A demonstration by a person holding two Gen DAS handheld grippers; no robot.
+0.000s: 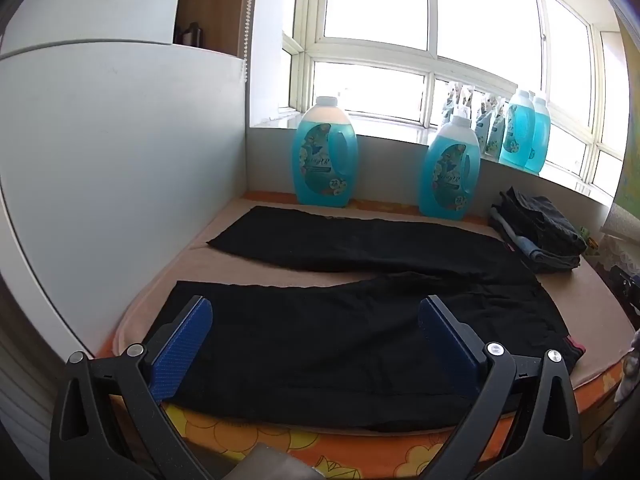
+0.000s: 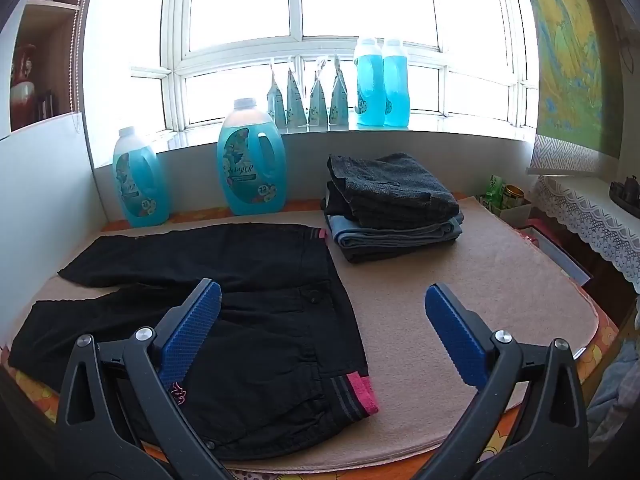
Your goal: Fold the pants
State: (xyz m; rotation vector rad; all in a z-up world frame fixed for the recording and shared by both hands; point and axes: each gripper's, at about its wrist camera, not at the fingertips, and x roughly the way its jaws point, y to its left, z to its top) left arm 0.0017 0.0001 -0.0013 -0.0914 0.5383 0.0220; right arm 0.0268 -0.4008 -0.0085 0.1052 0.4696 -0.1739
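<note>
1. A white panel [image 1: 120, 152] stands along the left edge of the work surface, beside the window [image 1: 376, 4].
2. Two blue detergent jugs [image 2: 140, 178] [image 2: 251, 160] stand upright at the back, against the low wall under the sill.
3. The black pants [image 2: 248, 292] lie spread flat on the beige mat [image 2: 460, 264], legs stretching left and parted in a V, waistband to the right with a pink and grey striped band at its near corner.
4. The left gripper [image 1: 316, 320] hangs over the near leg of the pants [image 1: 320, 344], its blue pads [image 1: 184, 352] spread wide with nothing pinched between them.
5. The right gripper [image 2: 322, 308] hovers over the waist end, jaws equally wide: the left pad [image 2: 192, 332] sits above the black cloth, the right pad [image 2: 456, 340] above bare mat. Whether either pad touches the fabric cannot be told.
6. A stack of folded clothes [image 2: 394, 208], dark on top and blue denim beneath, rests on the mat just beyond the waistband.
7. On the sill stand four pouches [image 2: 308, 100] and two more blue bottles [image 2: 380, 84].
8. A lace-edged shelf [image 2: 592, 216] sits at far right.
</note>
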